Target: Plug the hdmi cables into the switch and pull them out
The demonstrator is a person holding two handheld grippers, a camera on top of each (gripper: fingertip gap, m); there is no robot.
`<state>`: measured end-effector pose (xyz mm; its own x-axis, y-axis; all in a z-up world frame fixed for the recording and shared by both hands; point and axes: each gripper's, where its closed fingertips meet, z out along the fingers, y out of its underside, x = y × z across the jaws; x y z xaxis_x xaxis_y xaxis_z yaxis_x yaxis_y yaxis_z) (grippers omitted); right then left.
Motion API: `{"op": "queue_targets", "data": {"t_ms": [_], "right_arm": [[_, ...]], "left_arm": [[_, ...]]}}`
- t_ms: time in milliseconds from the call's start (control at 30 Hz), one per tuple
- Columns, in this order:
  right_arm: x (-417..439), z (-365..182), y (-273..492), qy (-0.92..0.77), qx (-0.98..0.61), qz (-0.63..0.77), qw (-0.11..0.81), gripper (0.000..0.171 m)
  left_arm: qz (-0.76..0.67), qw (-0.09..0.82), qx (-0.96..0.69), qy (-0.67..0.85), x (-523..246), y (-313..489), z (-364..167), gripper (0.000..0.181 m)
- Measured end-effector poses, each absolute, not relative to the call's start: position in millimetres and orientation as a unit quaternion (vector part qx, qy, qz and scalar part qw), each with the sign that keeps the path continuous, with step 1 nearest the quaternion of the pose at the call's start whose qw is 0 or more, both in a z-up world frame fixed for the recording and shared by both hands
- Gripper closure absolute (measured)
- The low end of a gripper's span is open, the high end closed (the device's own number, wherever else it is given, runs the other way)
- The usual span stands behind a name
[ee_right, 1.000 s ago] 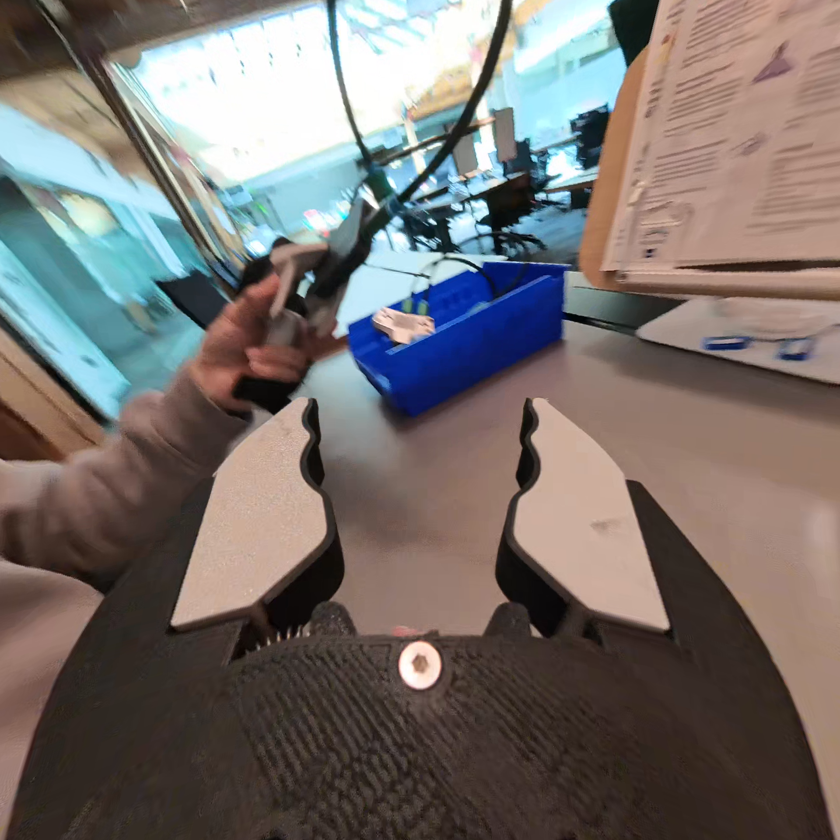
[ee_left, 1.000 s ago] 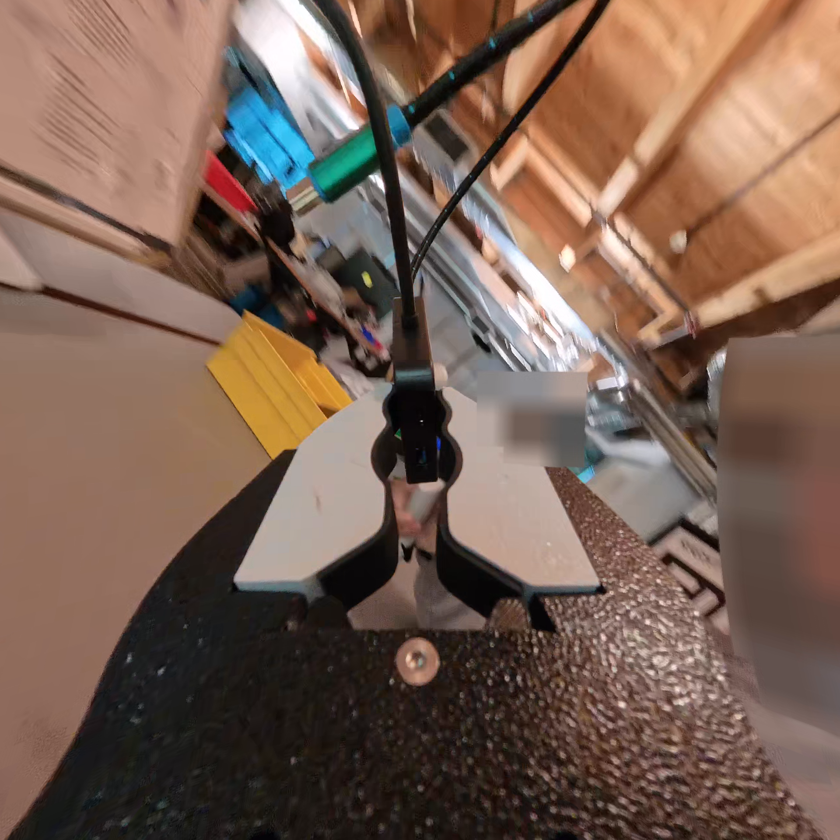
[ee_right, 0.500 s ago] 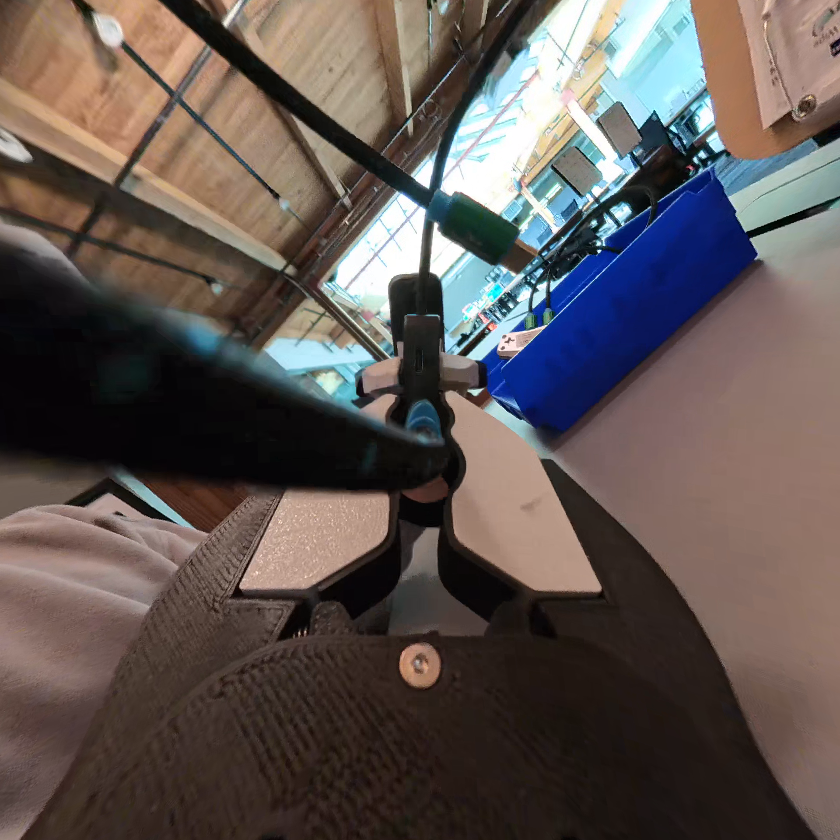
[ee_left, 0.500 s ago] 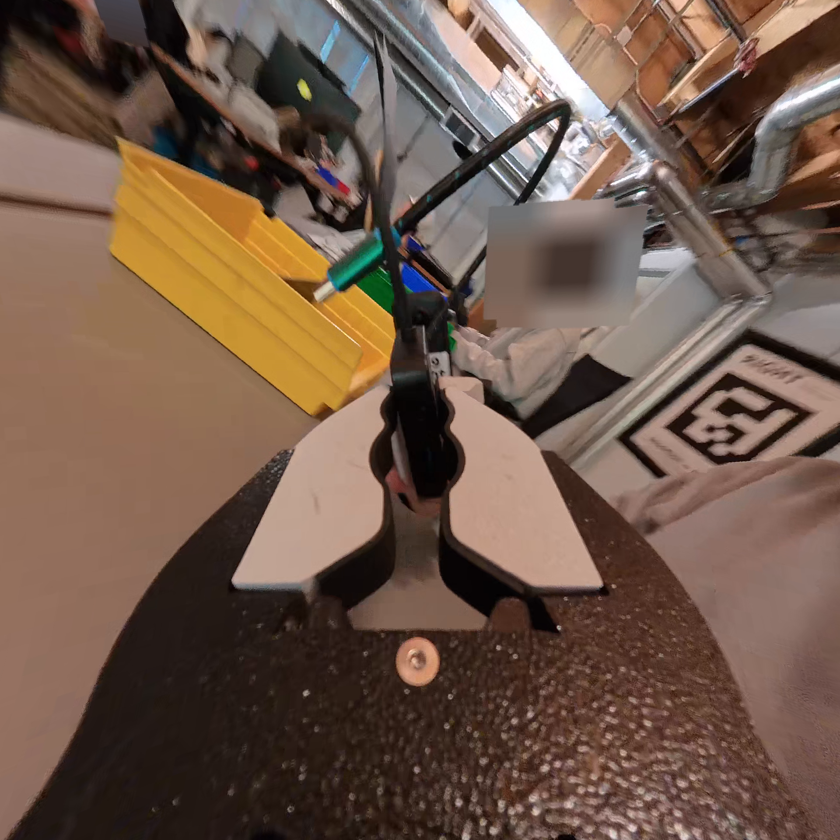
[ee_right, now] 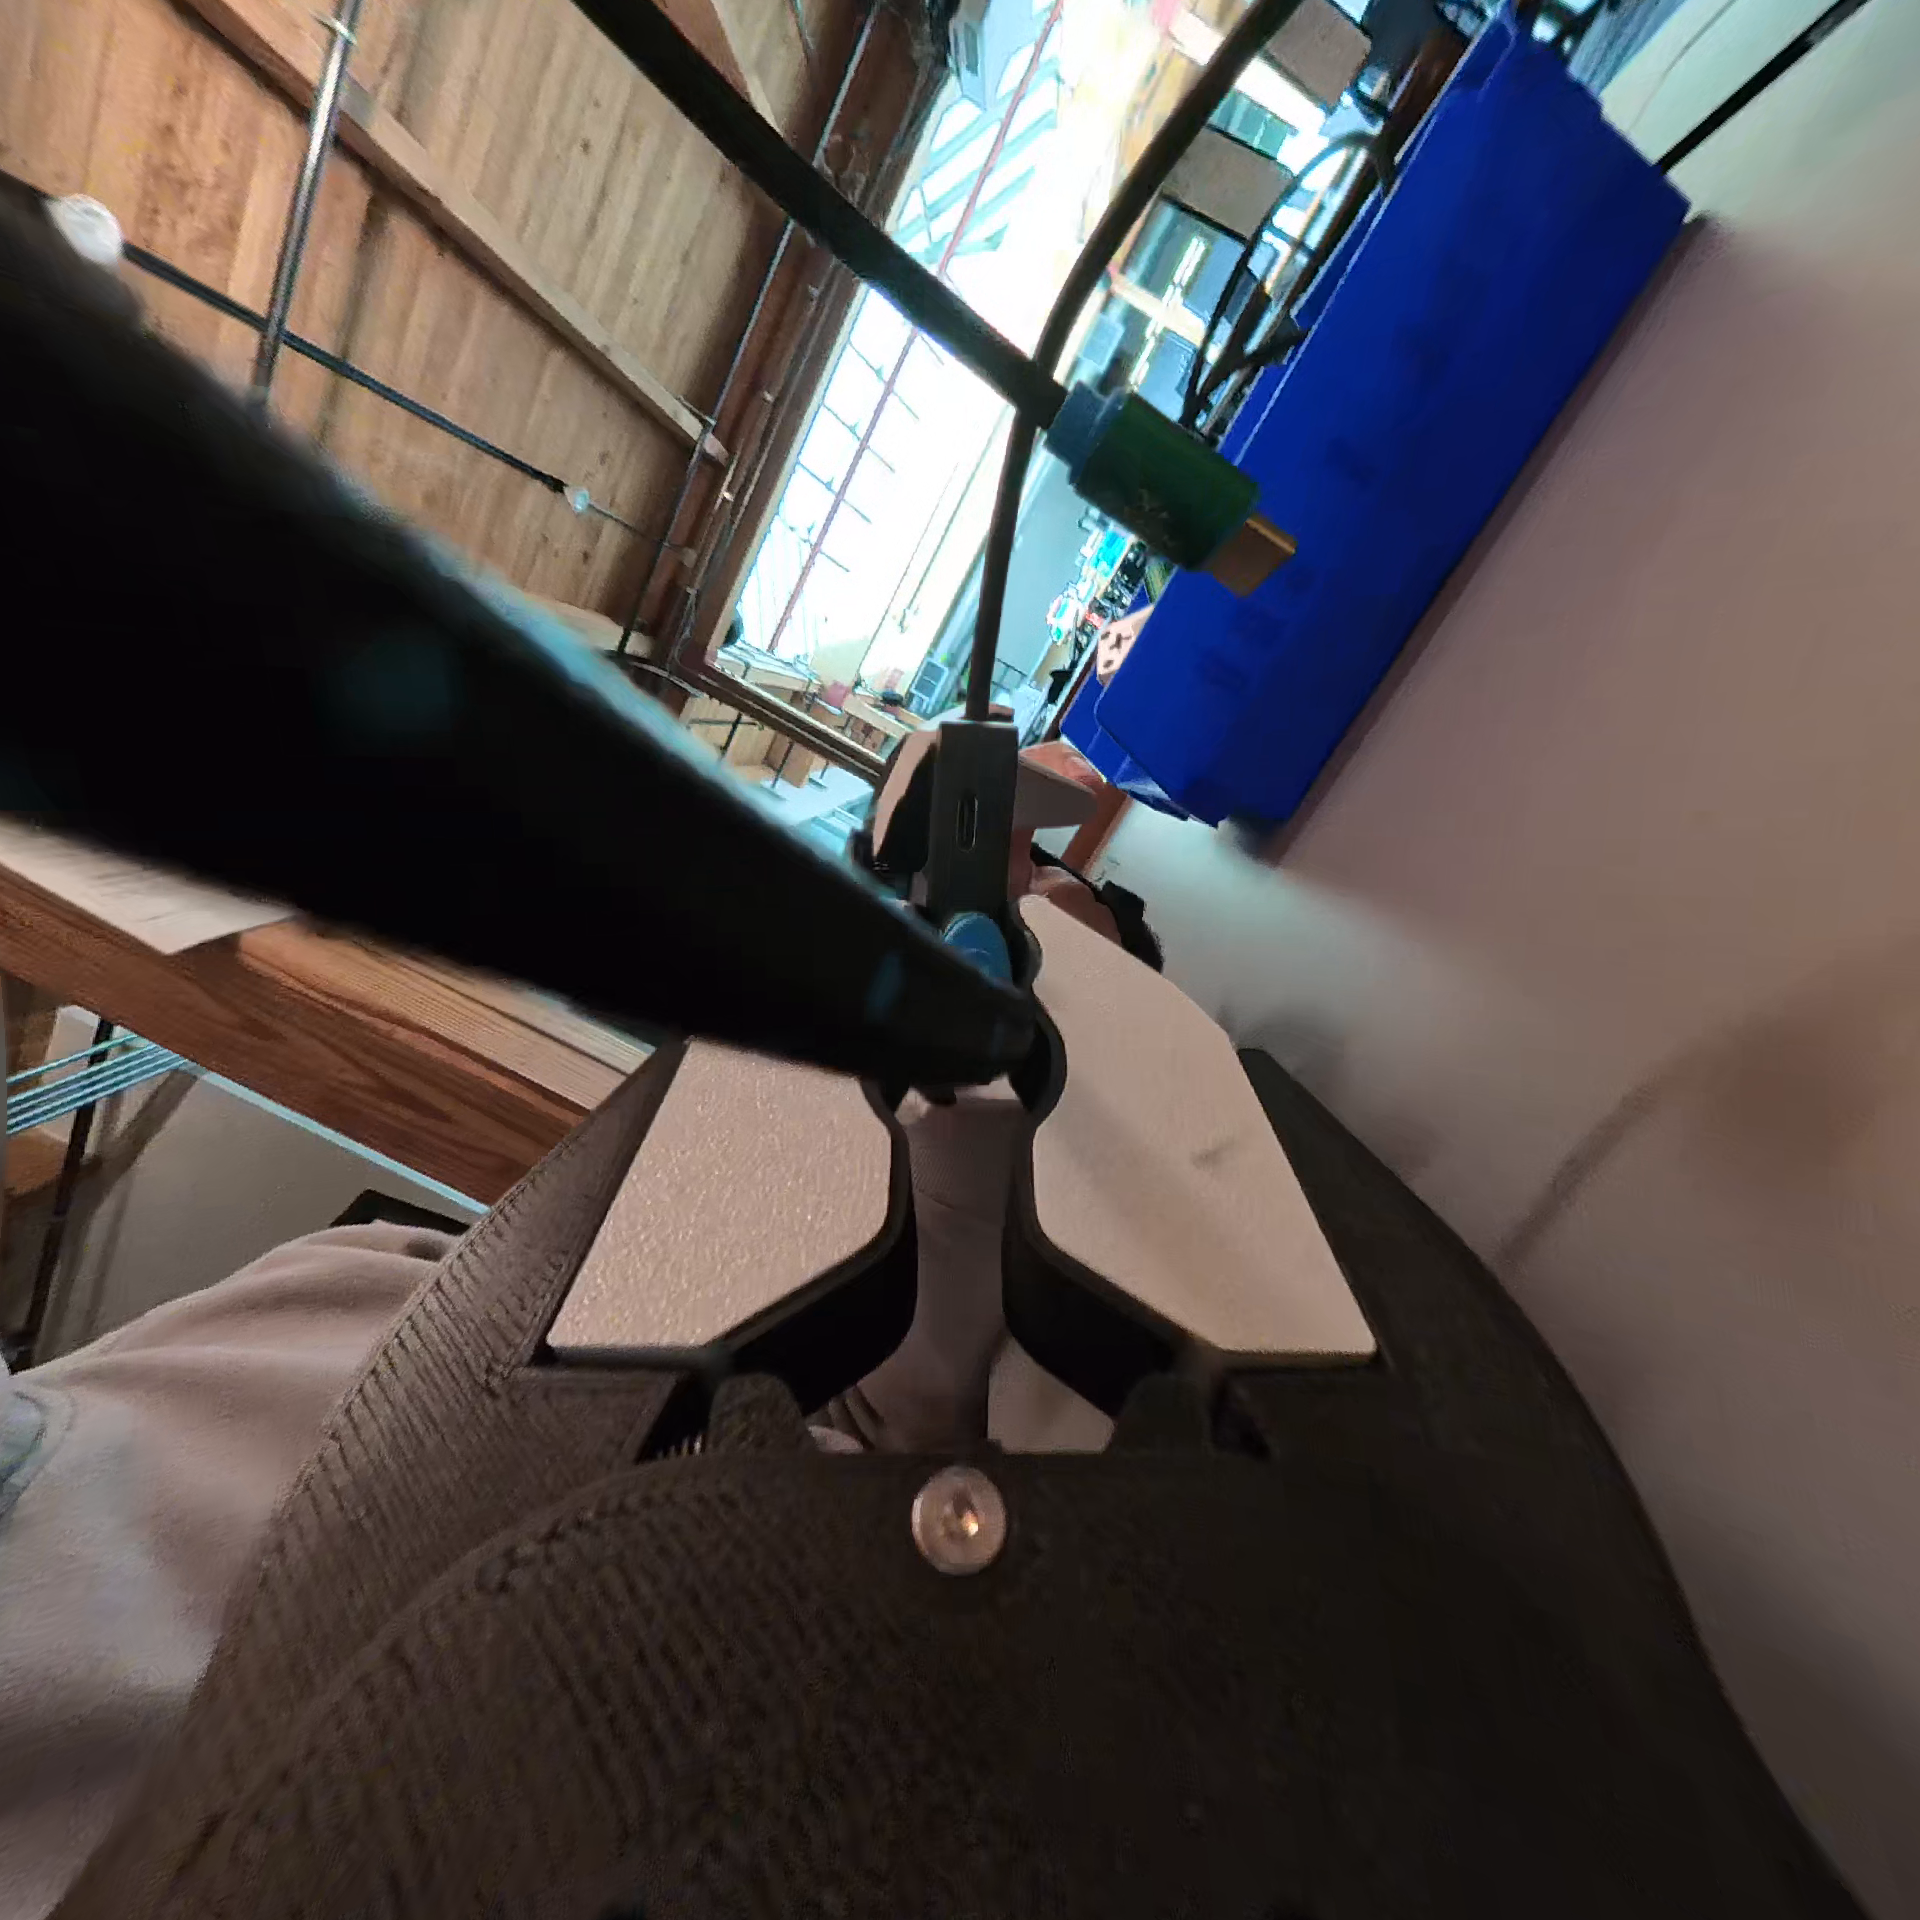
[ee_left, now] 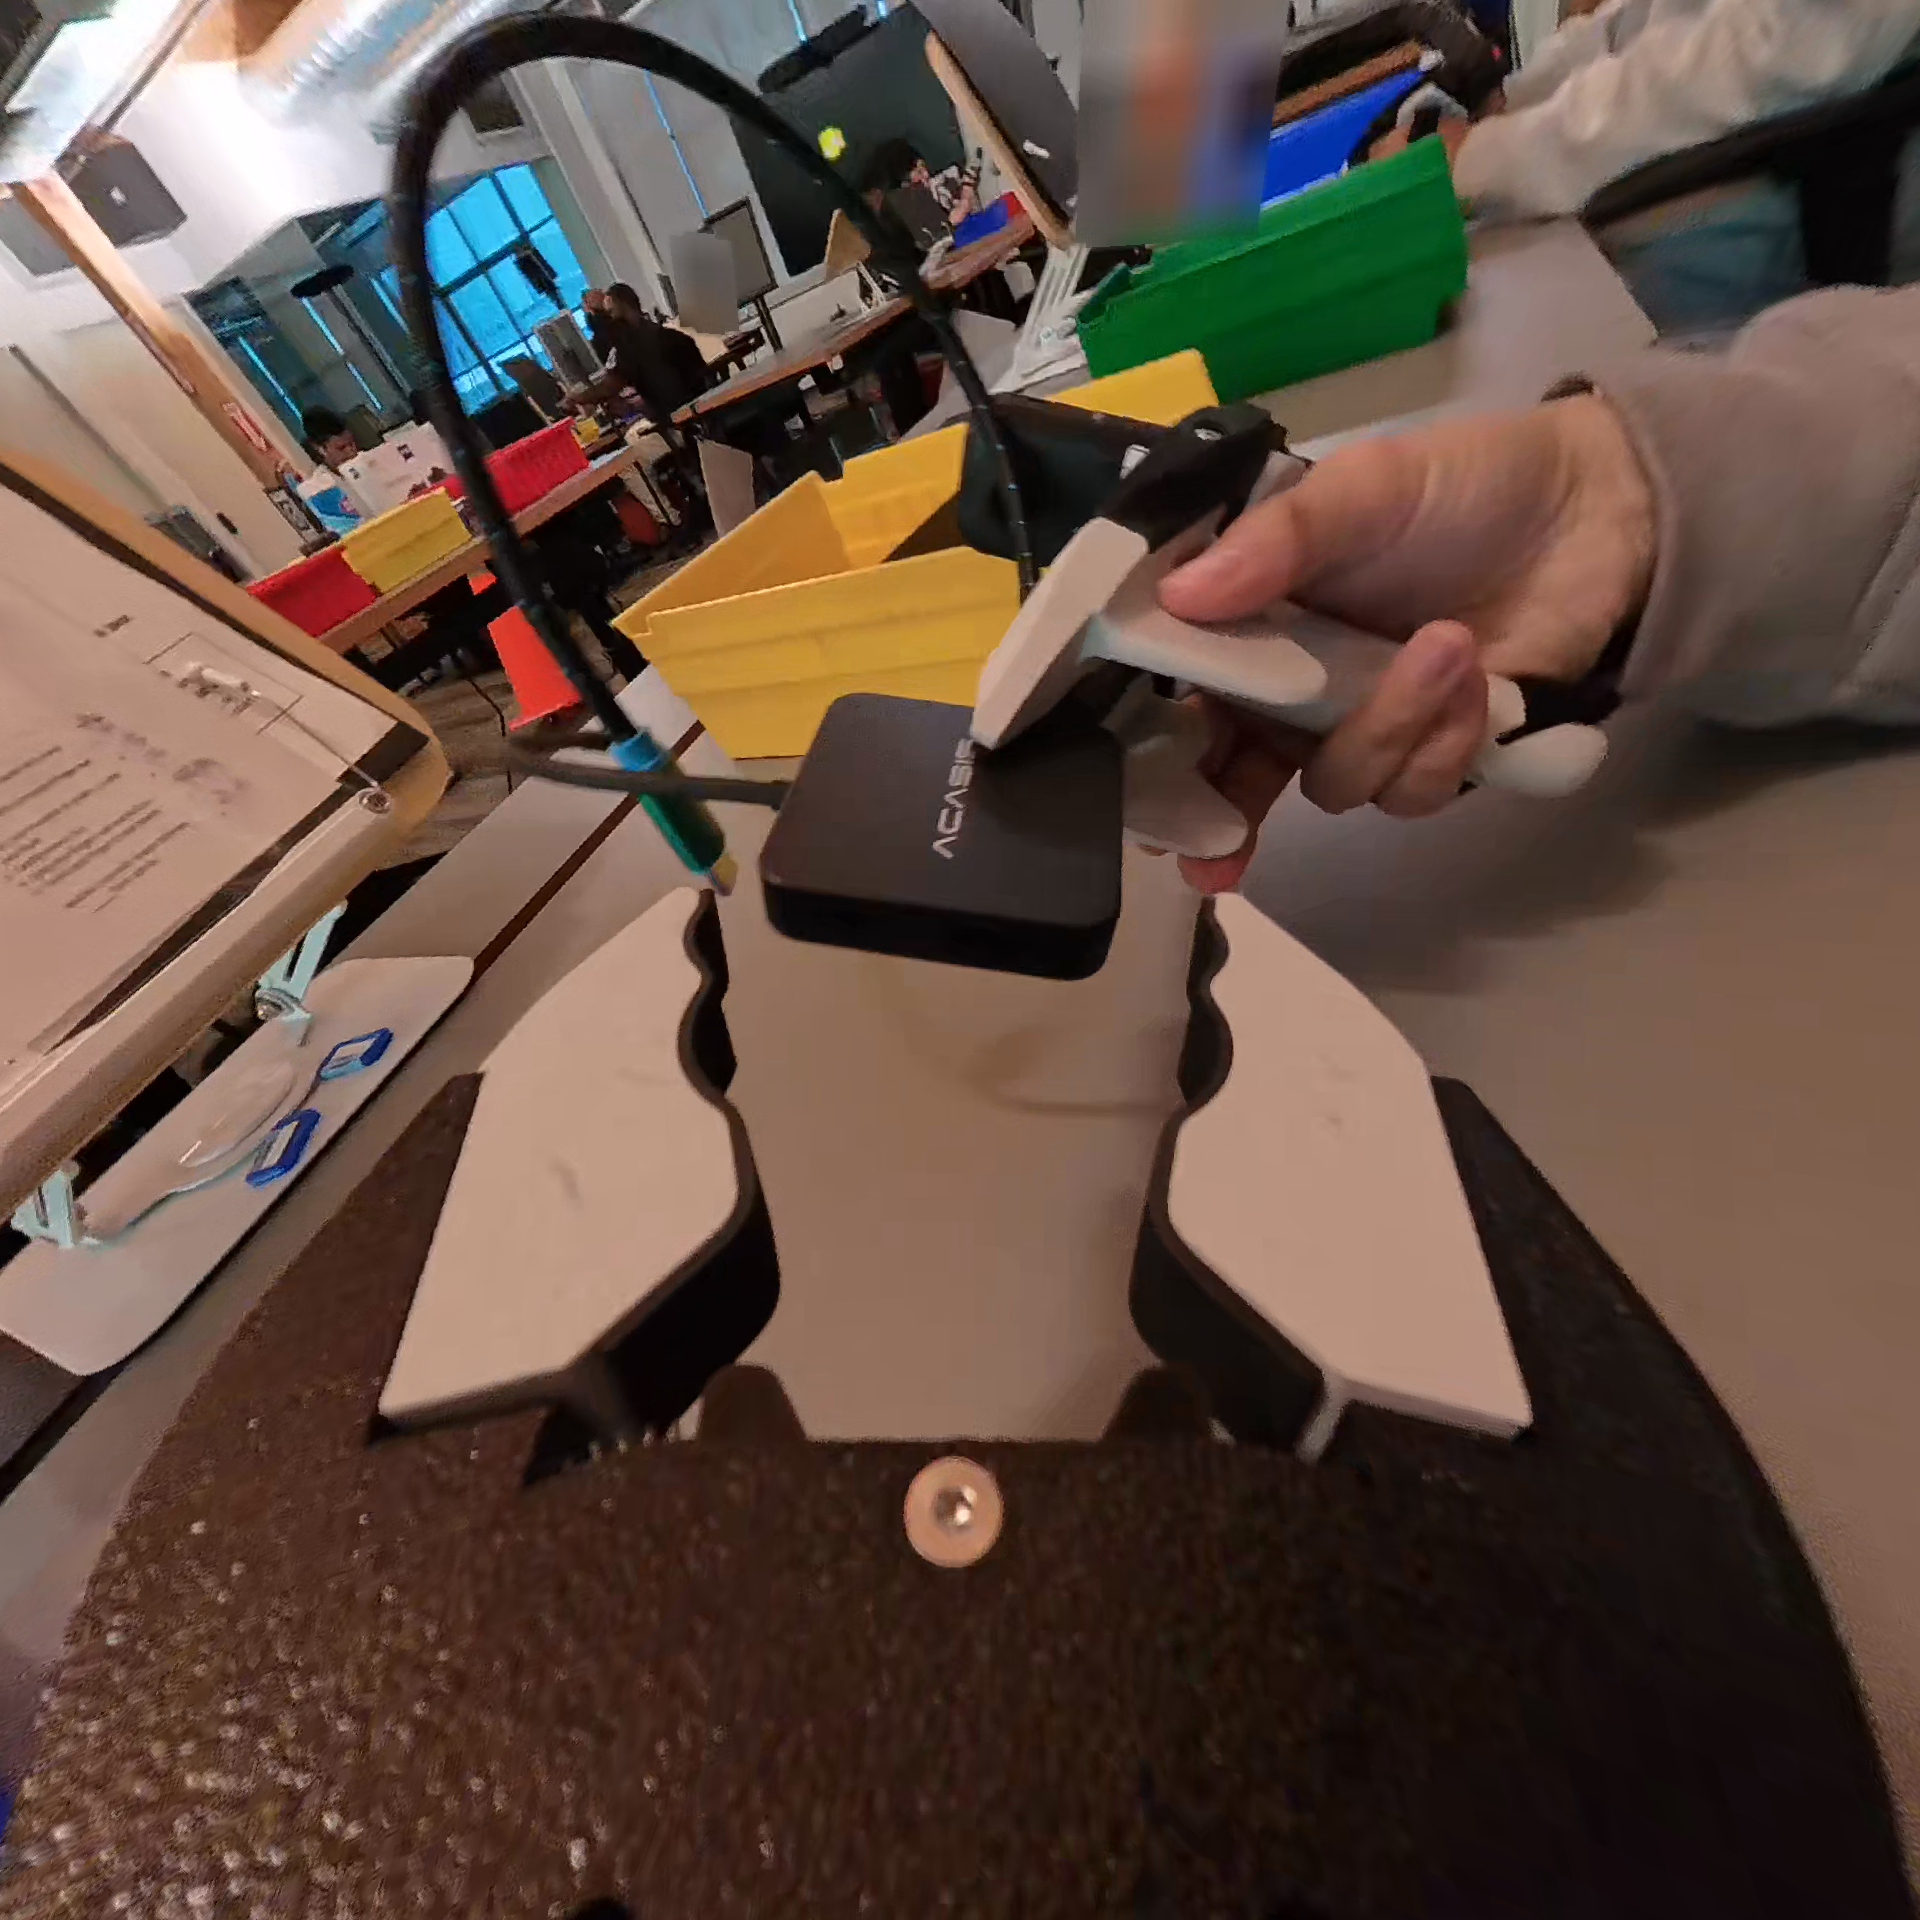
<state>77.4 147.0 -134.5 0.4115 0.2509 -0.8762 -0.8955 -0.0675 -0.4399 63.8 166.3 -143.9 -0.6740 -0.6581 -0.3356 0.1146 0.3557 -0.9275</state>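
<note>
In the left wrist view, the black square switch (ee_left: 940, 842) hangs just above the grey table (ee_left: 1558, 1039). My right gripper (ee_left: 1023, 732), held by a hand, is shut on its far right corner. A green HDMI plug (ee_left: 686, 821) on a looping black cable (ee_left: 436, 343) dangles left of the switch, unplugged. My left gripper (ee_left: 951, 914) is open and empty just in front of the switch. In the right wrist view, my right gripper (ee_right: 982, 977) clamps the switch (ee_right: 971, 810) edge-on. The green plug (ee_right: 1164, 499) hangs above it. A blurred thick cable (ee_right: 416, 727) crosses to the fingertips.
A yellow bin (ee_left: 831, 613) stands behind the switch and a green bin (ee_left: 1278, 281) farther back right. A tilted document board (ee_left: 156, 748) on a white base (ee_left: 208, 1143) is at the left. A blue bin (ee_right: 1382, 416) sits on the table in the right wrist view.
The switch has passed from my left gripper to my right. The right gripper closed on it, then the left opened, let go and drew back. The green plug still dangles free.
</note>
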Motion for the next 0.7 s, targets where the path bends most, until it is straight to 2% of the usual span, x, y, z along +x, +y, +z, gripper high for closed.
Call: {"op": "queue_targets", "data": {"t_ms": [200, 533, 700], "right_arm": [[63.8, -145.7, 158.9, 0.283, -0.578, 0.477, 0.598, 0.158], [49.0, -144.0, 164.0, 0.253, -0.599, 0.485, 0.585, 0.157], [52.2, -136.7, 159.9, 0.233, -0.593, 0.481, 0.602, 0.155]], "left_arm": [[-0.503, 0.389, -0.163, 0.754, 65.6, 164.1, -157.7, 0.104], [-0.526, 0.375, -0.155, 0.747, 58.7, 165.3, -156.4, 0.107], [-0.541, 0.338, -0.197, 0.744, 60.6, 162.4, -151.7, 0.108]]}}
